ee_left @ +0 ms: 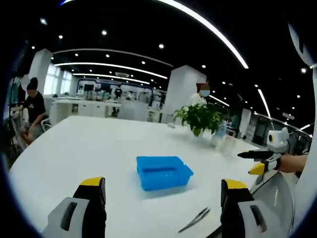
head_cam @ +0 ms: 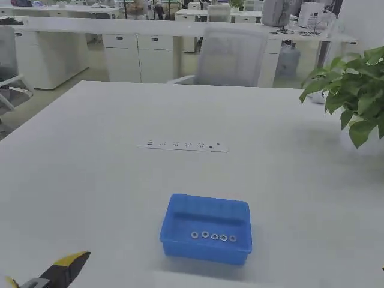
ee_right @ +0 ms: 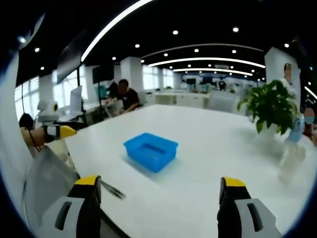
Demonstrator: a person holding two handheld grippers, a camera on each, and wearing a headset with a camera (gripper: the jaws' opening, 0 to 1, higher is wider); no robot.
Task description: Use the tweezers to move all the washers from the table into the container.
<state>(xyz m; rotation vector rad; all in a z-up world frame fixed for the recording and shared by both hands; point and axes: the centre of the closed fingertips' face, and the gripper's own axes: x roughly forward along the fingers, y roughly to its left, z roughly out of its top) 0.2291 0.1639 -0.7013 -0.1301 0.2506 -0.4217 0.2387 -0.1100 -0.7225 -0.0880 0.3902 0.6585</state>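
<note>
The left claw is spread wide, its two yellow-tipped jaws far apart and holding nothing, and it hangs at the near edge of the white table. Just ahead of it the tweezers lie flat on the table. In the left gripper view they are nearer the right-hand jaw, but they touch neither jaw. Further in, straight ahead between the jaws, sits the blue container, with a strip of bare tabletop between it and the tweezers.

The right claw is likewise wide open and empty. In the right gripper view the tweezers lie just beside its left-hand jaw, close to the table's near edge. The container stands ahead and a little left of centre, well apart from both jaws. Each claw appears at the side of the other's view, off the table's edge.

In the head view the yellow tip of the left claw pokes in at the bottom left corner, well apart from the container. Five washers lie side by side in a row on the container's floor, close to its near wall.

Bare tabletop lies open on every side of the container. Beyond it, a white power strip lies flat near the middle of the table. A potted plant stands at the far right, its leaves reaching over the table. A grey office chair stands behind the far edge.
</note>
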